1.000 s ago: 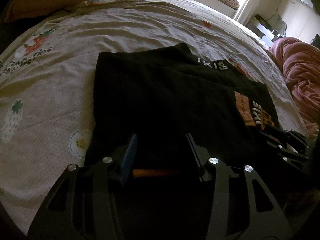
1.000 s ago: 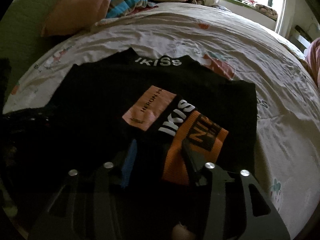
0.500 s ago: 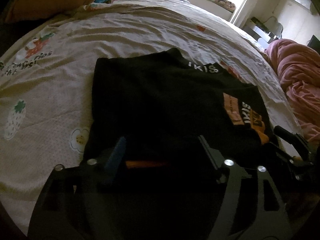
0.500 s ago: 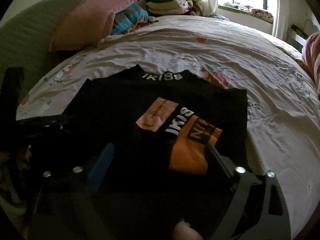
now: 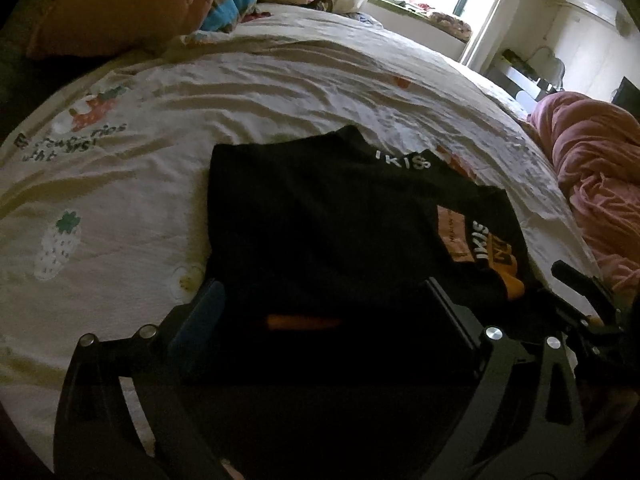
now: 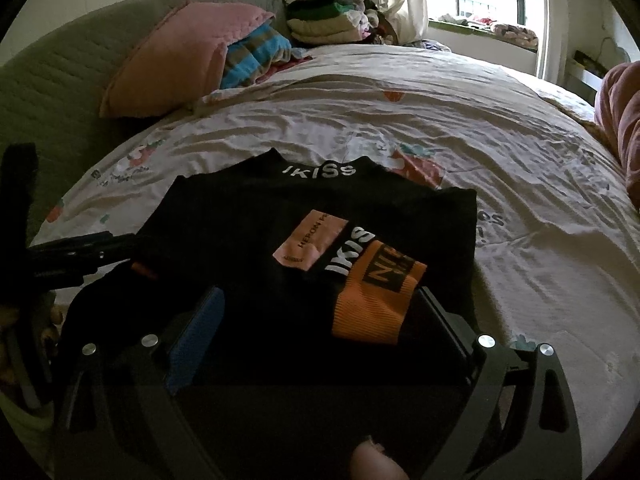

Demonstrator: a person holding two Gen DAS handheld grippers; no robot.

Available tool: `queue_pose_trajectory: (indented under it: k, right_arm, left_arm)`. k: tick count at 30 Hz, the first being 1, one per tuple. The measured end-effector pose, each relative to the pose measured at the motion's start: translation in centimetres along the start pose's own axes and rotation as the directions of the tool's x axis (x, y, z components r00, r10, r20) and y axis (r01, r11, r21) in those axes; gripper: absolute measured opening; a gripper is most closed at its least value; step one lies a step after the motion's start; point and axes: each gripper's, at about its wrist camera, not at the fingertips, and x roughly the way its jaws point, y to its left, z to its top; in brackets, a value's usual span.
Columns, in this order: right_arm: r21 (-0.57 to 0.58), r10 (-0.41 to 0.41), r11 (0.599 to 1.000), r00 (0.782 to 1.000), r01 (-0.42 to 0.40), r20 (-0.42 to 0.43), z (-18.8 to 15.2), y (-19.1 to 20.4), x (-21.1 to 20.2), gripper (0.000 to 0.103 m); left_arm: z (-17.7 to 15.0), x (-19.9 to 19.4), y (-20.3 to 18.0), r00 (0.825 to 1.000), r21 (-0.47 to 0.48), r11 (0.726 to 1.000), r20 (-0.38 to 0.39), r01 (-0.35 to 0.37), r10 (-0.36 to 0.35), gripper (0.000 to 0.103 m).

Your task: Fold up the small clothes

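Note:
A black top (image 5: 320, 220) with white "IKISS" lettering and an orange cuff lies flat on the bed, sleeves folded in. It also shows in the right wrist view (image 6: 320, 240), with the orange cuff (image 6: 376, 300) and a pink patch (image 6: 310, 238) on top. My left gripper (image 5: 324, 300) is open, its fingers wide apart over the garment's near left edge. My right gripper (image 6: 320, 312) is open, wide apart at the near right edge, just short of the orange cuff. Neither holds cloth.
The bed sheet (image 5: 200, 112) has strawberry prints and is wrinkled. A pink pillow (image 6: 172, 56), a striped blanket and a stack of folded clothes (image 6: 324, 20) lie at the head. A pink duvet (image 5: 592, 168) is heaped on the right. A window stands beyond.
Both grippers have opened from narrow to wide and pulled back and up from the garment's near edge. The top stays flat on the bed.

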Motion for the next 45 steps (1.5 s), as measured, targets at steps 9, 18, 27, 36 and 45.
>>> queue_pose_trajectory:
  k: [9, 18, 27, 36, 45]
  right_arm:
    - [0.006, 0.015, 1.000, 0.999, -0.015, 0.029, 0.0, 0.1, -1.7, 0.094]
    - [-0.001, 0.017, 1.000, 0.998, -0.017, 0.055, 0.0, 0.5, -3.6, 0.094]
    - [-0.011, 0.010, 1.000, 0.997, -0.010, 0.070, -0.5, 0.6, -5.5, 0.094]
    - [-0.025, -0.008, 1.000, 0.998, 0.010, 0.063, -1.4, 0.5, -6.9, 0.094]
    - [-0.032, -0.021, 0.999, 0.999, 0.022, 0.043, -2.4, 0.3, -7.4, 0.095]
  left_arm:
    - [-0.2, -2.2, -0.6, 0.999, 0.012, 1.000, 0.036, 0.005, -0.006, 0.093]
    - [-0.8, -4.0, -0.7, 0.999, 0.024, 1.000, 0.052, 0.002, -0.003, 0.093]
    - [-1.5, -5.9, -0.7, 0.997, 0.032, 0.999, 0.073, -0.002, 0.000, 0.093]
    - [-2.4, -7.1, -0.8, 0.997, 0.037, 0.999, 0.081, 0.005, -0.008, 0.093]
    - [-3.4, -8.0, -0.3, 0.997, 0.022, 1.000, 0.081, 0.012, -0.014, 0.093]
